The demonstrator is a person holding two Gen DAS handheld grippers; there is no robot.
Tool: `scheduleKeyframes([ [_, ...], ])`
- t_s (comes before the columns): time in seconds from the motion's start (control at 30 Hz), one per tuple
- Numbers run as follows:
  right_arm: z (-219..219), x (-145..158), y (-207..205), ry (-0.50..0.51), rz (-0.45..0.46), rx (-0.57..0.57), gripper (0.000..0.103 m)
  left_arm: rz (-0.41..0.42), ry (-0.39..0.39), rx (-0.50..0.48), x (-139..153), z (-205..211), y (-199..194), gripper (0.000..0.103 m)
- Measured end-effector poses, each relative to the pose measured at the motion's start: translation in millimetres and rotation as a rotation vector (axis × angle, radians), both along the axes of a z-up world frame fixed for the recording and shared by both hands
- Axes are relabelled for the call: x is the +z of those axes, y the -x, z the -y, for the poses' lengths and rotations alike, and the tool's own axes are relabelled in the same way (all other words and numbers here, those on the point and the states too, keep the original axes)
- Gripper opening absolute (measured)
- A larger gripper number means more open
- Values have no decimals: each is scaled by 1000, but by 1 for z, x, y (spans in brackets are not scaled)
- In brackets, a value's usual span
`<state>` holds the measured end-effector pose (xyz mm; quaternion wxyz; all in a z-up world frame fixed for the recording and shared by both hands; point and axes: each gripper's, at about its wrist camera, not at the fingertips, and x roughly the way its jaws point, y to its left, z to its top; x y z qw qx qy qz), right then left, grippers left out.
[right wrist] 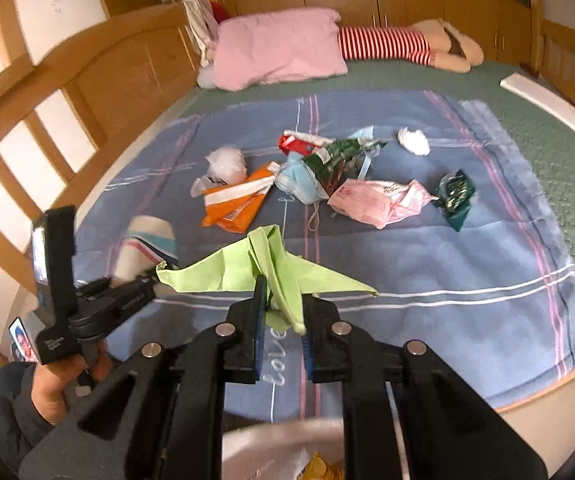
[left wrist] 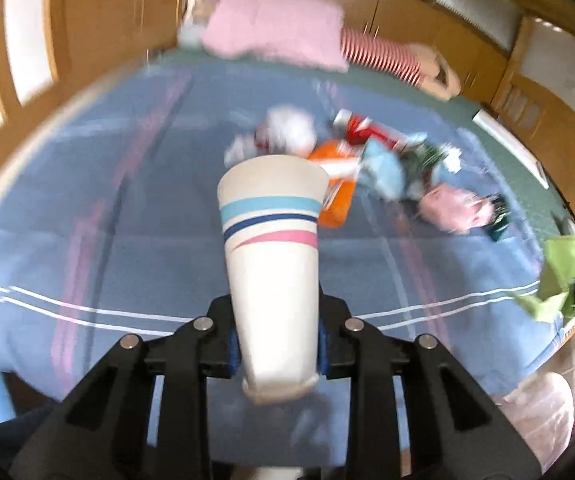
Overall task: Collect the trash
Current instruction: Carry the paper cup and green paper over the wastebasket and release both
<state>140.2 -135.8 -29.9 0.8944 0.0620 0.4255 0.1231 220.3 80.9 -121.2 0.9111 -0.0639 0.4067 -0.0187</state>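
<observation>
Left claw (left wrist: pixel 279 356) grips paper cup (left wrist: pixel 269 240); right claw (right wrist: pixel 283 320) pinches green paper (right wrist: pixel 263 268).

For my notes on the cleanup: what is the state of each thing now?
Left claw: shut on paper cup, lifted.
Right claw: shut on green paper, lifted.
Orange wrapper: lying on blanket.
Pink wrapper: crumpled, on blanket.
Trash bag: open.

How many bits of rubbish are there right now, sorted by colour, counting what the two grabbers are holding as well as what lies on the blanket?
White: 3, the held paper cup and two tissue wads
Green: 3, the held light green paper and two dark wrappers
Orange: 1
Red: 1
Light blue: 1
Pink: 1
Total: 10
</observation>
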Motion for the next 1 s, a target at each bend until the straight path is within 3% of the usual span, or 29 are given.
scheduleKeyframes([
  [0.17, 15, 24, 45, 12, 71, -15, 16, 114, -1, -61, 45, 25, 57, 28],
  [0.4, 36, 47, 100, 22, 143, -23, 16, 254, -101, -145, 90, 65, 125, 28],
  [0.6, 47, 50, 132, 91, 151, -25, 16, 283, -151, -223, 90, 92, 170, 28],
  [1.0, 71, 31, 177, 112, 79, -21, 16, 226, -183, -357, 70, 122, 199, 30],
])
